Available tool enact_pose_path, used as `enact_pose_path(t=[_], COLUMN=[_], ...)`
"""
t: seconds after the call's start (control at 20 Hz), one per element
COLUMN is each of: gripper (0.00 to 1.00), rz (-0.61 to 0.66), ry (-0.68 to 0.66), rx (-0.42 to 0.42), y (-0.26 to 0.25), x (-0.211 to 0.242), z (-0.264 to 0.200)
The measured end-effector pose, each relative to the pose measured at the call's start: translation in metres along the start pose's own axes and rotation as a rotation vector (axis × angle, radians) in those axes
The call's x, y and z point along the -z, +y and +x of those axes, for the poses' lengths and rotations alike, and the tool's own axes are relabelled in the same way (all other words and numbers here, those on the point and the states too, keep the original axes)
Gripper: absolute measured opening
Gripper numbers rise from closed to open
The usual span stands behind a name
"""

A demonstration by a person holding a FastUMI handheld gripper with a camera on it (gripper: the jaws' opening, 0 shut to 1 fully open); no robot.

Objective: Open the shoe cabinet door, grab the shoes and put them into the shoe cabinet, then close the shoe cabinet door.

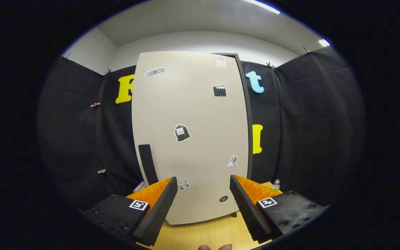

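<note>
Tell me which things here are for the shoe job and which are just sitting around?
For the job:
- shoe cabinet door, shut
- its black handle
- gripper, open, holding nothing, facing the door

Just sitting around:
- stickers on the door
- small bottle beside the cabinet
- wooden floor

Shoe cabinet door (193,114): pale beige, matte, uniform. Dark grey frame edge (247,114) along its right side. Black vertical handle (148,164) at lower left of door.

Stickers on door: grey oval (155,72) near top left; white paper label (221,62) near top right; black-and-white clapperboard (219,90); black bag shape with white outline (182,133); grey-white bust figure (233,161); pale grey butterfly (184,184); small black oval (223,199) near bottom.

Gripper (203,208): fingers set wide apart, holding nothing. Finger pads (247,208) black, ribbed; backing orange; bodies black, each with a white-and-black square marker (139,205).

Table (203,232): light yellow wood grain.

Booth wall cloth (307,121): black. Room wall (200,41) above: white-grey.

Small bottle (275,185) beyond the right finger: clear with green cap.
</note>
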State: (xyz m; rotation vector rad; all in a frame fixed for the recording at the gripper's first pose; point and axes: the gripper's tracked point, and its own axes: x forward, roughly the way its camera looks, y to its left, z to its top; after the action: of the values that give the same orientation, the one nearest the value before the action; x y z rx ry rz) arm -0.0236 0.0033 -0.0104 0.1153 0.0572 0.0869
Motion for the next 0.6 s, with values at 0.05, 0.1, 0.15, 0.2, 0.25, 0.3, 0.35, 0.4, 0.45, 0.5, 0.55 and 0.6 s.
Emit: enact_pose_path(t=[0.05, 0.1, 0.15, 0.2, 0.25, 0.3, 0.35, 0.4, 0.45, 0.5, 0.55, 0.6], gripper=[0.98, 0.98, 0.98, 0.98, 0.98, 0.98, 0.98, 0.98, 0.98, 0.98, 0.98, 0.98], rz=[0.008, 0.012, 0.008, 0.001, -0.005, -0.007, -0.007, -0.008, -0.01, -0.013, -0.017, -0.019], ry=[0.0, -0.003, -0.002, -0.002, 0.002, 0.001, 0.0, -0.001, -0.004, -0.006, -0.007, -0.008], rx=[0.0, 0.005, 0.007, 0.008, 0.006, 0.006, 0.008, 0.009, 0.011, 0.01, 0.009, 0.008], y=[-0.001, -0.0033, -0.0054, -0.0065, -0.0071, -0.0067, -0.0075, -0.0075, -0.0077, -0.0066, -0.0064, -0.0059], x=[-0.001, -0.0024, -0.0023, -0.0017, -0.0007, -0.0007, -0.0011, -0.0013, -0.002, -0.0029, -0.0031, -0.0024], z=[-0.0004, -0.0004, -0.0007, -0.0004, -0.0004, 0.0002, 0.0001, -0.0005, -0.0001, 0.0002, 0.0002, -0.0003])
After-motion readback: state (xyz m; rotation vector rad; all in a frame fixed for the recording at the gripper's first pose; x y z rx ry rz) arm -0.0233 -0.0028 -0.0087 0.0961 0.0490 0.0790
